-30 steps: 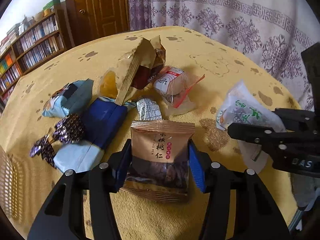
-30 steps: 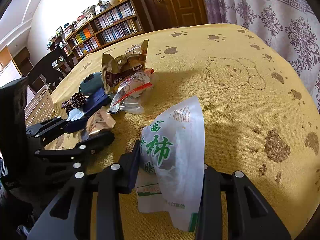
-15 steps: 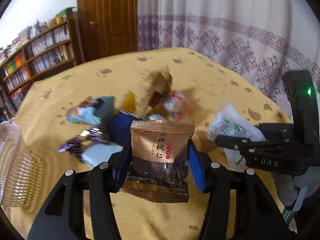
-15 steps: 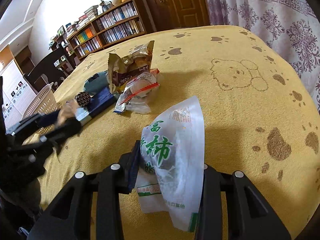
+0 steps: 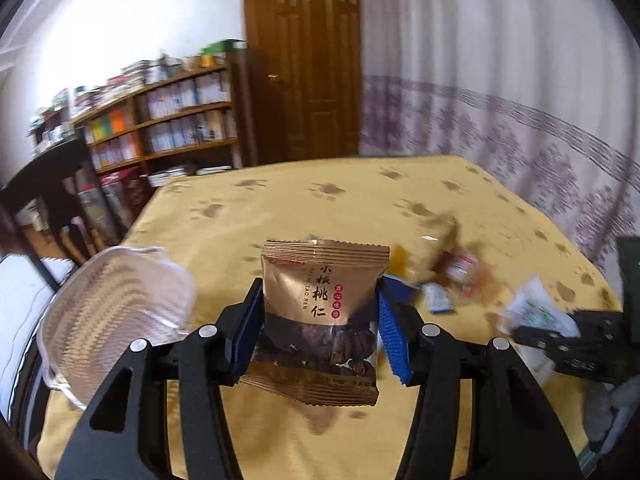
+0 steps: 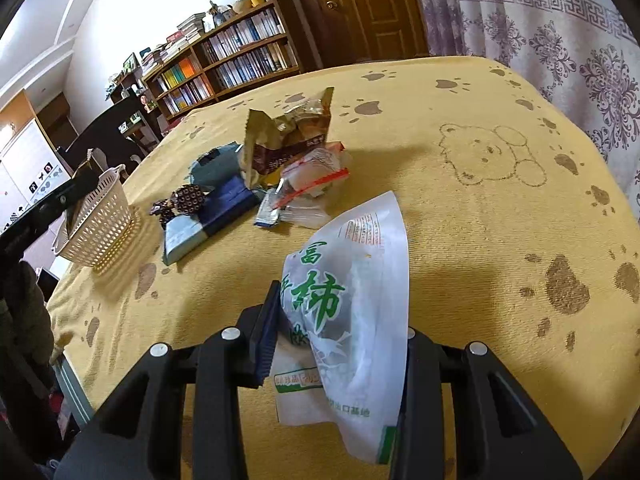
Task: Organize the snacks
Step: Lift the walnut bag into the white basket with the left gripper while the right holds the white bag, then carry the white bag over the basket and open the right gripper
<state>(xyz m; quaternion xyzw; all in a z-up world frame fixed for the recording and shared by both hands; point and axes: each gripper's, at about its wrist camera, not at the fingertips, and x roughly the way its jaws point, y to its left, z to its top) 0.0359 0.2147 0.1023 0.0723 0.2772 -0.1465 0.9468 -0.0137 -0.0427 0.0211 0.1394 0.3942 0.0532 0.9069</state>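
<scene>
The left wrist view alone shows the left tongs (image 5: pixel 318 332) pinching a gold walnut-kernel packet (image 5: pixel 322 316) upright between blue pads, lifted above the desk (image 5: pixel 248 224) just right of the white plastic basket (image 5: pixel 116 312). The right wrist view alone shows the right tongs (image 6: pixel 340 340) clamped on a white persimmon bag (image 6: pixel 352 292) with green lettering, well right of that basket (image 6: pixel 100 220), with the snack pile (image 6: pixel 260 184) lying between them. The desk wears a yellow cloth printed with paw marks and a bear outline (image 6: pixel 492 156); behind it stand a bookshelf (image 6: pixel 224 64), a brown door (image 5: pixel 308 60) and a patterned curtain (image 6: pixel 552 28).
</scene>
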